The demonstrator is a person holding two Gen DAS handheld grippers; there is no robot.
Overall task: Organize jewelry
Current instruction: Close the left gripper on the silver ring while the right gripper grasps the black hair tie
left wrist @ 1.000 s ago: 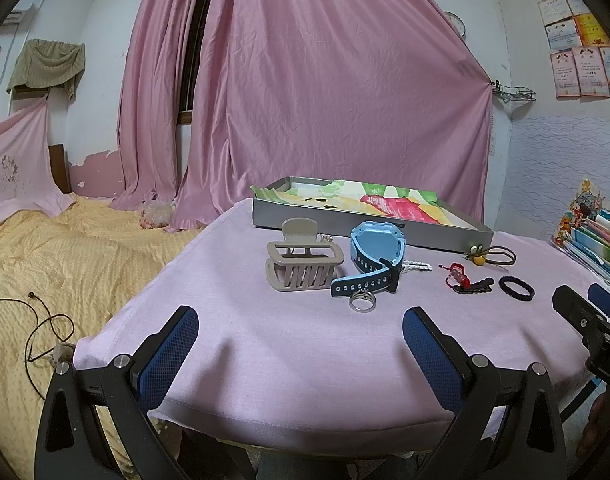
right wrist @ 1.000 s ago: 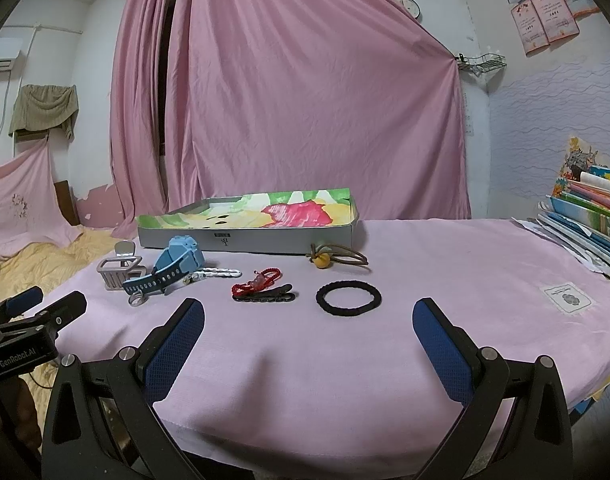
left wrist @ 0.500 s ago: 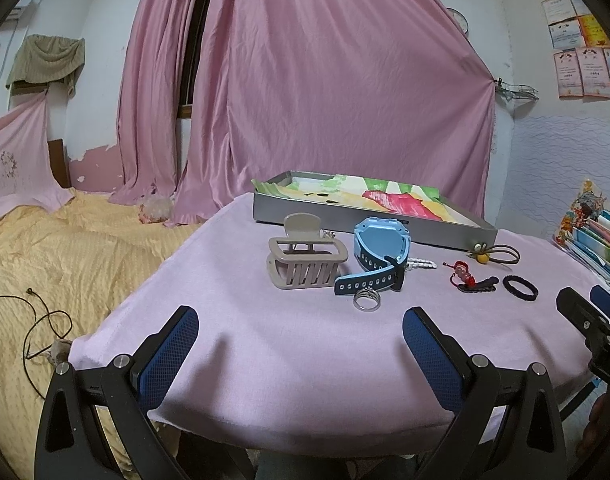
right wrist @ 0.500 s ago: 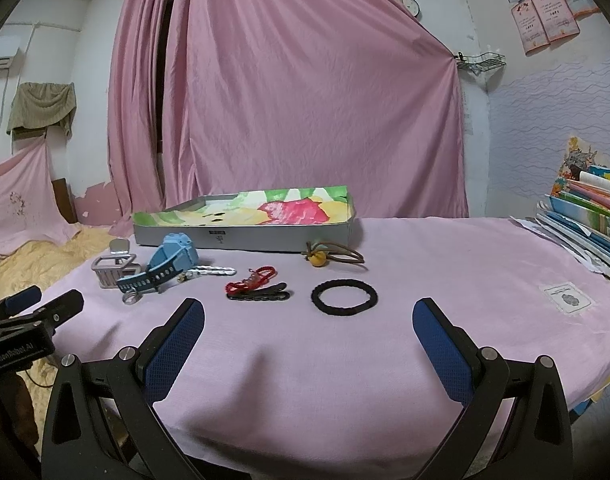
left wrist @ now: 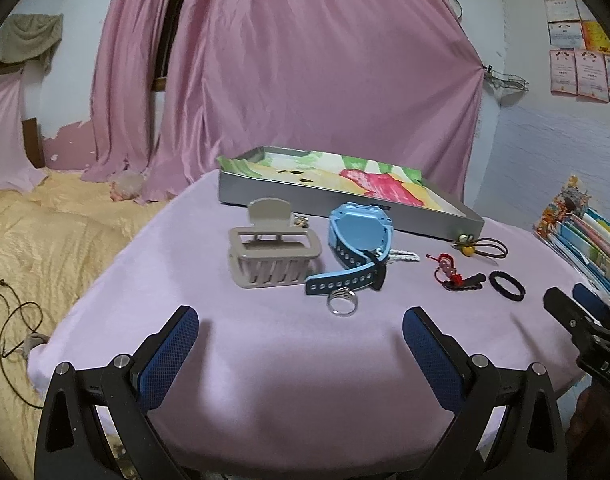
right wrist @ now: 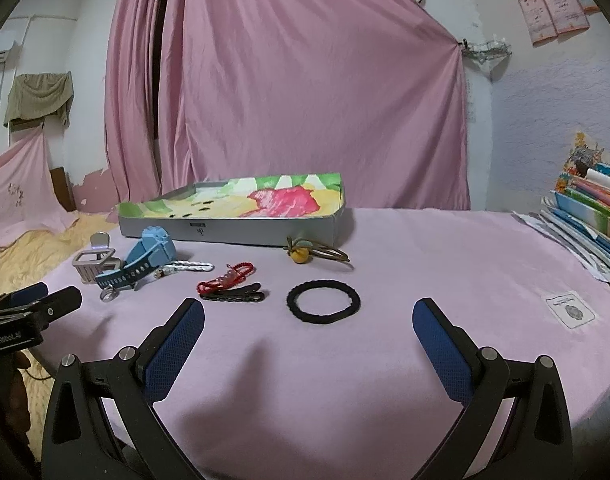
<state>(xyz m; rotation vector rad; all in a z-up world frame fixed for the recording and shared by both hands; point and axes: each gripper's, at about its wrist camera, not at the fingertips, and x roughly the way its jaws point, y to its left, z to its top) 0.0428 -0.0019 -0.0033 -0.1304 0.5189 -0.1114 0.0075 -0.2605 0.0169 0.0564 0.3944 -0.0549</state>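
The left tool is hovering over the near edge of the pink-clothed worktop, its blue-padded fingers spread wide and holding nothing. The right tool is hanging likewise over the worktop further right, its fingers also wide apart and empty.

The jewelry is lying in a loose row across the worktop. A beige plastic claw hair clip is sitting at the left, and just beside it a light blue wristwatch with a perforated strap is resting on its side. A small silver ring is lying just in front of the watch strap. A white twisted bracelet is showing behind the watch. Further right, a red beaded cord bracelet is touching a black hair clip, with a black braided hair tie near them. A brown hair tie with a yellow bead is lying close to a flat grey box with a colourful lining at the back.
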